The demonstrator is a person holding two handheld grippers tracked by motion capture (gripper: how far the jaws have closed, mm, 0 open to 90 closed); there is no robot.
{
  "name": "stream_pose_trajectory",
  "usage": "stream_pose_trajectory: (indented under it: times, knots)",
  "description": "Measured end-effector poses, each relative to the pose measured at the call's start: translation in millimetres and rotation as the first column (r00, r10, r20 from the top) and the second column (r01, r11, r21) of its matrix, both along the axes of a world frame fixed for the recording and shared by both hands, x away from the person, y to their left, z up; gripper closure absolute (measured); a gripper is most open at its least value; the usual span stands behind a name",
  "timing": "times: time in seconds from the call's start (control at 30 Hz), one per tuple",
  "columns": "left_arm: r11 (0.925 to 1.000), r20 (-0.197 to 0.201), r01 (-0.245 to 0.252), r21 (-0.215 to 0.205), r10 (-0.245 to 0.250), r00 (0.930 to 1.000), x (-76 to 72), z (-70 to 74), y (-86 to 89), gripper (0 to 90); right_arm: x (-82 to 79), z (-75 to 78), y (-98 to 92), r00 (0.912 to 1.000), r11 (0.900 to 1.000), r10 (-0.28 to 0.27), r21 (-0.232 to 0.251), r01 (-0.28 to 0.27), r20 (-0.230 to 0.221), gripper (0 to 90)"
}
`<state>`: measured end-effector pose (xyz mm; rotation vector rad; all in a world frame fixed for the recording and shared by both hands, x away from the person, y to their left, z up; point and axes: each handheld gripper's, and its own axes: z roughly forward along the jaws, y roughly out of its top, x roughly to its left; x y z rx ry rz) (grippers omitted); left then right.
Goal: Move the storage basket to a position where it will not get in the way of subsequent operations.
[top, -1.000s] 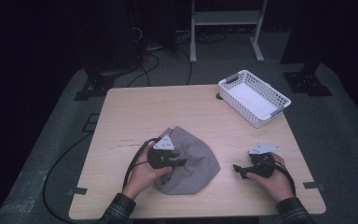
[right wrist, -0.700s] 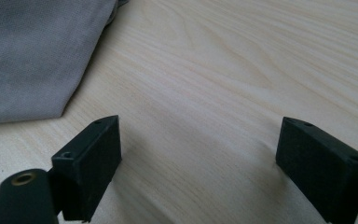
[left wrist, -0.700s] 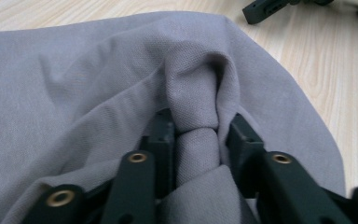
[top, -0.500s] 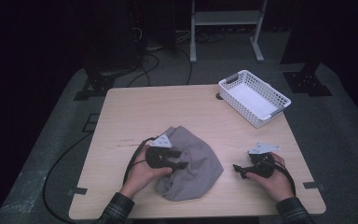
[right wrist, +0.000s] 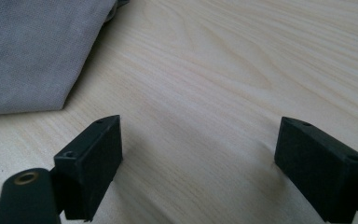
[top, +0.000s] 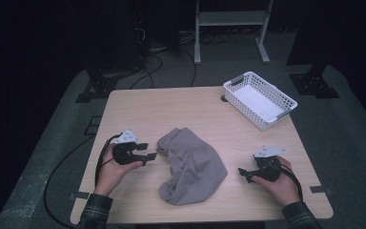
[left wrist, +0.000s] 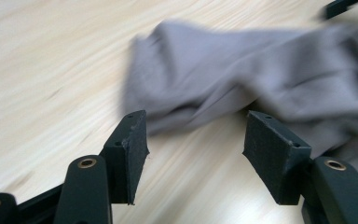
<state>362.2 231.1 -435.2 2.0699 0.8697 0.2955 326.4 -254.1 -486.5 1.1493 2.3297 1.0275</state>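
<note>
Here, both tongs (top: 150,156) (top: 242,171) gape released beside the soft, crumpled grey cloth (top: 190,164).

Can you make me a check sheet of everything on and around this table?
Surface: wooden table, pale, bare apart from two things.
Job's things: grey cloth, crumpled, lying loose near the front edge.
Clutter: white basket at the far right corner; contents cannot be told.
Grippers: left gripper just left of the cloth, jaws have just been opening, nothing between them; right gripper open over bare wood, apart from the cloth.
Cables: black cable loops from the left gripper off the table.
Surroundings: dark room, grey floor, white frame legs behind.
</note>
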Motion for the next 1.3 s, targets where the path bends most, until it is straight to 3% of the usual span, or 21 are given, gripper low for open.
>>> stream_pose_trajectory:
  times: [0.07, 0.17, 0.43, 0.67, 0.8, 0.9, 1.3]
  knots:
    - [0.9993, -0.016, -0.033, 0.02, 0.033, 0.9993, 1.4, -7.6, 10.1, 38.1, 0.2, 0.0, 0.0, 1.0, 1.0, 0.0, 0.0, 0.0, 0.0, 13.8]
    - [0.993, -0.029, -0.074, 0.091, 0.077, 0.9966, 3.7, -17.5, 19.8, 36.8, 0.7, 0.0, -0.1, 1.0, 1.0, 0.002, -0.002, -0.002, 0.002, 13.8]
    - [0.9837, -0.054, -0.12, 0.134, 0.128, 0.9903, 4.9, -31.1, 28.5, 33.5, 1.2, -0.1, -0.3, 1.0, 1.0, 0.007, -0.003, -0.007, 0.004, 13.8]
    - [0.9721, -0.014, -0.143, 0.186, 0.148, 0.9889, 3.8, -37.8, 30.0, 26.2, 2.0, 0.9, -0.7, 0.9999, 1.0, 0.009, -0.006, -0.009, -0.005, 15.5]
    - [0.9774, 0.027, -0.157, 0.142, 0.154, 0.9876, 2.4, -44.8, 30.8, 17.4, 4.0, 4.1, -0.5, 0.9999, 1.0, 0.013, -0.017, -0.013, -0.009, 21.2]
    - [0.9759, 0.03, -0.166, 0.141, 0.163, 0.9861, 3.5, -46.7, 29.3, 9.8, 7.9, 8.3, 1.3, 0.9997, 1.0, 0.023, -0.005, -0.023, 0.0, 22.2]
    - [0.9734, 0.022, -0.173, 0.15, 0.172, 0.9848, 4.1, -47.0, 27.5, 5.2, 26.1, 18.3, 11.7, 0.9988, 0.998, 0.05, 0.028, -0.05, 0.003, 23.1]
